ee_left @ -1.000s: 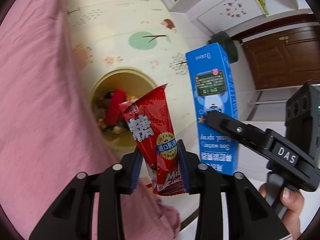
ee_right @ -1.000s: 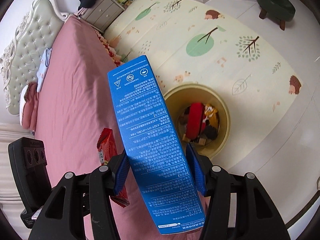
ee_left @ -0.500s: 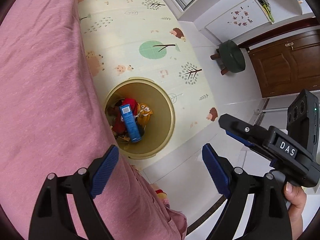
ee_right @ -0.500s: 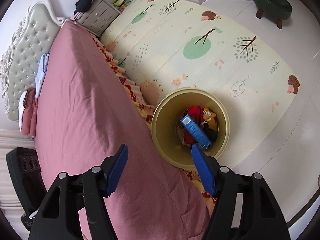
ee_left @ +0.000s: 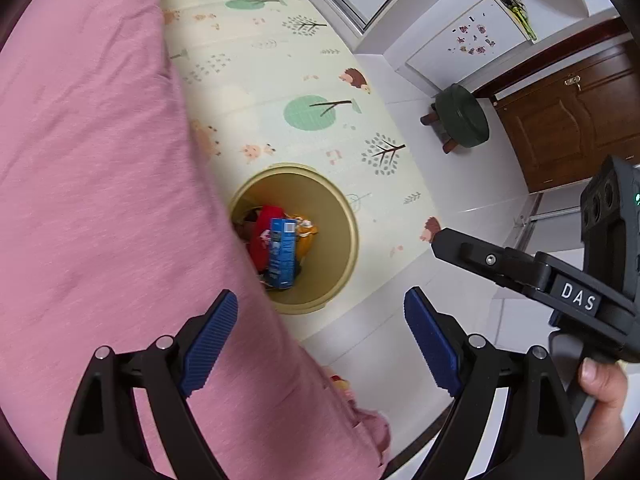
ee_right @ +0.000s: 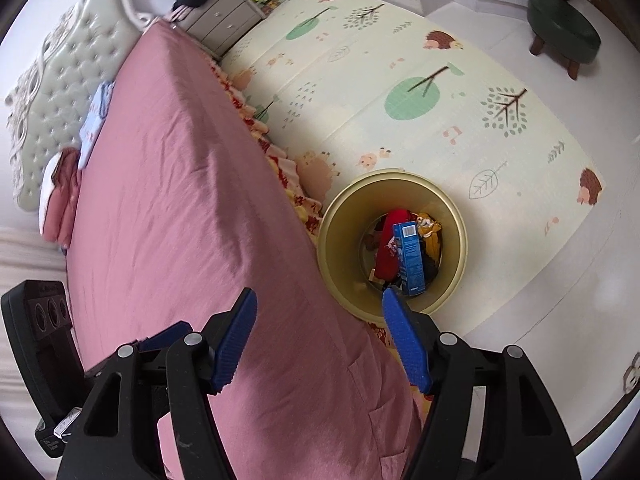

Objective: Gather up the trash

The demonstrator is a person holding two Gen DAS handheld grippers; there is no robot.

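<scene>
A round yellow trash bin [ee_left: 348, 232] [ee_right: 460, 236] stands on the floor against the bed's edge. A blue carton [ee_left: 282, 252] [ee_right: 410, 258] lies inside it on top of red and yellow wrappers [ee_left: 262, 228] [ee_right: 390, 240]. My left gripper [ee_left: 320, 336] is open and empty, high above the bed edge and the bin. My right gripper [ee_right: 320, 340] is open and empty, also above the bed edge with the bin just ahead. The right gripper's body shows at the right of the left wrist view [ee_left: 560, 288].
A pink bedspread [ee_left: 100, 200] [ee_right: 192, 200] fills the left of both views. A patterned play mat [ee_right: 400, 92] covers the floor beyond the bin. A green stool [ee_left: 460, 120] [ee_right: 564, 36], a wooden door [ee_left: 568, 120] and a bedside cabinet [ee_right: 224, 16] stand further off.
Both grippers opened and let go: the blue carton and the red wrapper fell into the bin. Both grippers have since drawn back slightly.
</scene>
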